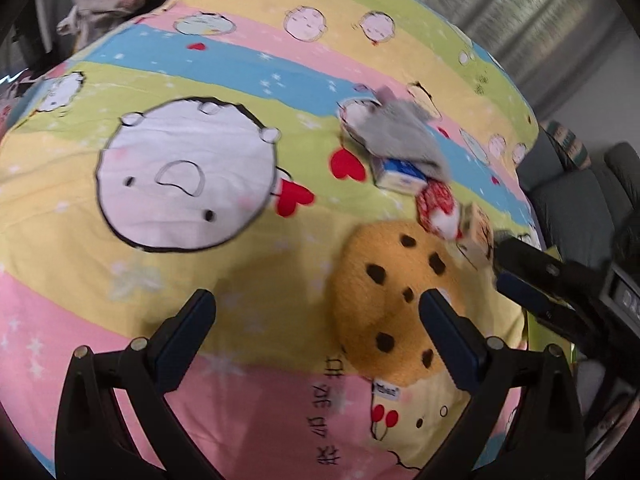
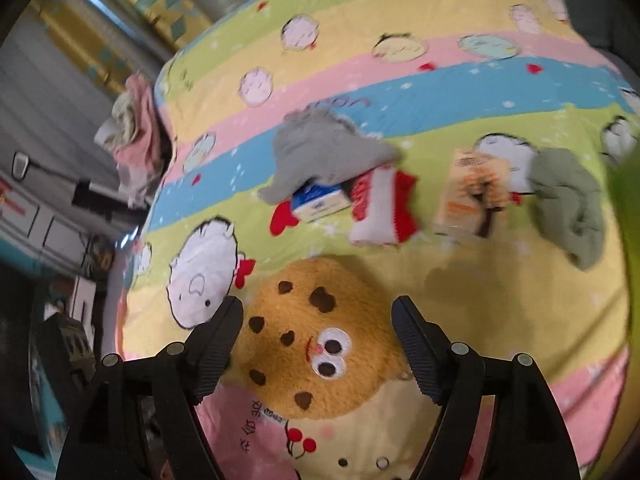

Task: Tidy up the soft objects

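Both sets of jaws stand spread. On the right gripper (image 2: 318,344) they straddle the cookie plush toy (image 2: 316,340) with a clear gap on each side, so nothing is pinched; the toy lies loose on the bed (image 2: 480,292), face up, its stitched eyes between the fingers. The left gripper (image 1: 316,316) is also wide apart and holds nothing: one finger (image 1: 444,320) crosses in front of the toy (image 1: 384,300), the other hangs over bare quilt, so the toy sits off to one side of its gap and not inside it.

Beyond the toy lies a loose group of small things: a grey cloth (image 2: 324,152) draped partly over a blue and white pack (image 2: 320,200), a red and white packet (image 2: 380,208) touching that pack, then an orange packet (image 2: 472,188) and a green cloth (image 2: 568,204) just beside each other. A pile of pink clothing (image 2: 132,148) sits at the far edge of the bed.

My reading is that the plush toy has been set down here and the sorting is at an early stage, since the cloths are unfolded and mixed with packets. The next move probably calls for lifting the right gripper straight clear of the toy without dragging it, then reaching for the grey cloth, pinching fabric only so the pack beneath stays put.
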Motion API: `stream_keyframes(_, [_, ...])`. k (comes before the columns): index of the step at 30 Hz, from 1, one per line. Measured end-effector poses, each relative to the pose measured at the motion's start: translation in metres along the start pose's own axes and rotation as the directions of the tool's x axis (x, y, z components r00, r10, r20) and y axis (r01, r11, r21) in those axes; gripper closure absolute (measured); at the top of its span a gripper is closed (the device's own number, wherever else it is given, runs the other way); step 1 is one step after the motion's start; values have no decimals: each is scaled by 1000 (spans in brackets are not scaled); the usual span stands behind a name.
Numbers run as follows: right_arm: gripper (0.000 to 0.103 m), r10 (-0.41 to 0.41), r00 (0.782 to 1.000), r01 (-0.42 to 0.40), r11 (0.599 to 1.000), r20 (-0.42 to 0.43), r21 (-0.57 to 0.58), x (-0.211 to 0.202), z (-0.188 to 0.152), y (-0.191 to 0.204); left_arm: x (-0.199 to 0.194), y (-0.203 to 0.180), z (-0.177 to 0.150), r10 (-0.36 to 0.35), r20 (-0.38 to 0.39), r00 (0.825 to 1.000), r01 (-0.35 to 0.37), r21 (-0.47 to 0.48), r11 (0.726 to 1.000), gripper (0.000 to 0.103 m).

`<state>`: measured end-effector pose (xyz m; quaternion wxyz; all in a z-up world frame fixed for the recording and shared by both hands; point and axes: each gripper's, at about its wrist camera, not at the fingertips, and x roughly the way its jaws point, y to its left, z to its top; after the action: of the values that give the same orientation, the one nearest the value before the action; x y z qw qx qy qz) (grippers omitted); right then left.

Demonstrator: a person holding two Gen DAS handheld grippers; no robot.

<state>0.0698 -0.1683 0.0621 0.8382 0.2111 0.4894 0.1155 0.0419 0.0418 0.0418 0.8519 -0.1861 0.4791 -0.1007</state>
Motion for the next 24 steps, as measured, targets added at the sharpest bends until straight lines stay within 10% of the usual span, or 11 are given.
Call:
stream_keyframes(9, [25,55,995,-55,998,-78,9,31,-18,-15,28,-22,-14,-21,-92,996,27,56,998,63])
stream_keyframes(24, [26,219,971,-219,976,-99,11,20,-26,2,24,-51,-25,-199,-114,973,213,121,970,66])
